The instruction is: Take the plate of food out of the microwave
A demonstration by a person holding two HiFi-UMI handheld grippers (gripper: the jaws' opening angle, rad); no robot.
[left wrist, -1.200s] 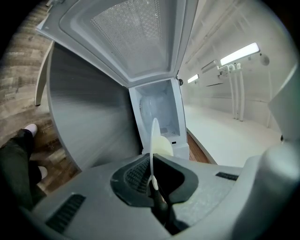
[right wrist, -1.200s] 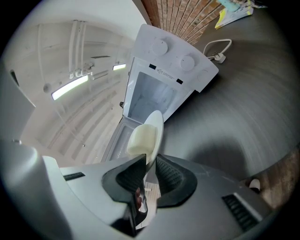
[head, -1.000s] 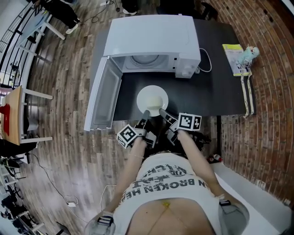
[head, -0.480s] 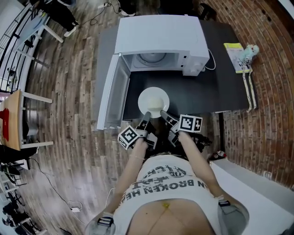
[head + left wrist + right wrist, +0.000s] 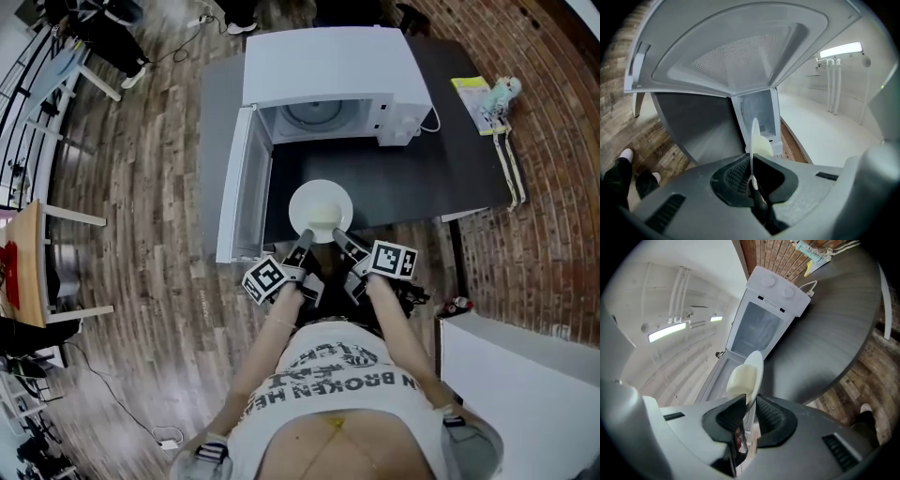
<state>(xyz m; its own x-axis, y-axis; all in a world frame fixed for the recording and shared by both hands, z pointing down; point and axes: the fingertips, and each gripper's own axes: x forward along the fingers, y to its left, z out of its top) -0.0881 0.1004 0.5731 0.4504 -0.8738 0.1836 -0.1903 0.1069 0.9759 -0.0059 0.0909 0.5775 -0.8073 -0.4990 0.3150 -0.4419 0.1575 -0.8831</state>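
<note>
A white plate point(image 5: 321, 208) with a pale lump of food is held level above the front edge of the dark table point(image 5: 412, 178), in front of the white microwave point(image 5: 328, 66). The microwave's door point(image 5: 246, 183) hangs open to the left and its cavity shows the turntable. My left gripper point(image 5: 305, 236) is shut on the plate's near-left rim, my right gripper point(image 5: 337, 234) on its near-right rim. In the left gripper view the plate point(image 5: 753, 138) stands edge-on between the jaws of that gripper point(image 5: 752, 180). The right gripper view shows the plate point(image 5: 755, 371) and food point(image 5: 740, 379) between the jaws of that gripper point(image 5: 747, 411).
A booklet and a small doll point(image 5: 483, 98) lie at the table's far right corner. A white cable point(image 5: 433, 117) runs from the microwave. A brick wall is on the right, a white counter point(image 5: 516, 366) at lower right, and chairs point(image 5: 37, 253) on the wood floor to the left.
The plate, held by both grippers, has come back from the microwave toward the person and now reaches the table's front edge. The grips are unchanged.
</note>
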